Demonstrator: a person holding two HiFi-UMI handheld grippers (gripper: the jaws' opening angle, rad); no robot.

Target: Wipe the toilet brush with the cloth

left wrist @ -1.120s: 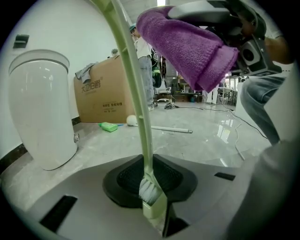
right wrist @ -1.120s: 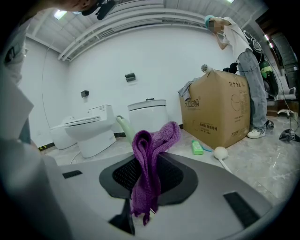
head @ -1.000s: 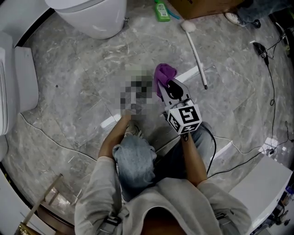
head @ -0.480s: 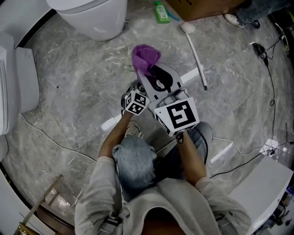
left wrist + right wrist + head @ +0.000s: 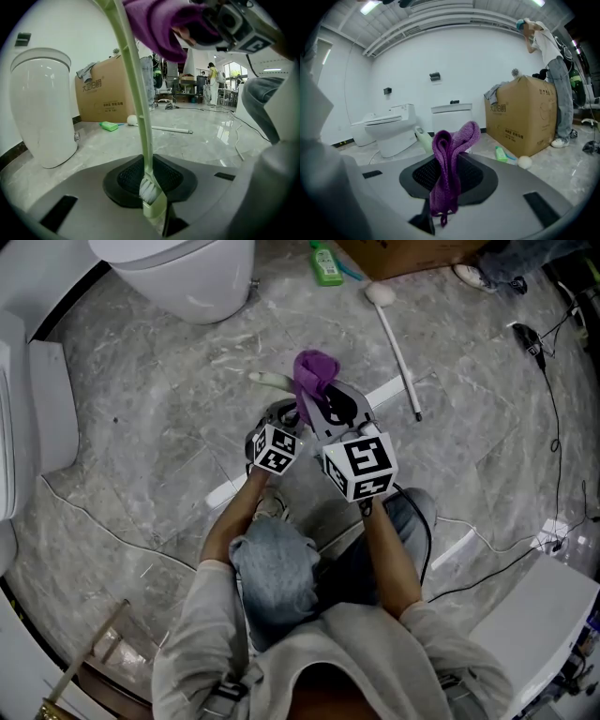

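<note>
Pulled the right gripper [image 5: 443, 201] nearer and rightward since half a second ago, baring the toilet brush [image 5: 140, 117] handle's pale tip left of the cloth [image 5: 314, 374]. Holds the purple cloth bunched in closed right jaws, folds lying over the handle's far stretch. Clamps the brush's bristle end in the left gripper [image 5: 153, 208], jaws narrowed on it, handle slanting up and away. Leaves on the marble floor [image 5: 141, 427] beyond: toilet [image 5: 187, 277] far left, green bottle [image 5: 328, 263], cardboard box [image 5: 412, 254], white stick [image 5: 398, 338] with a round head far right.
</note>
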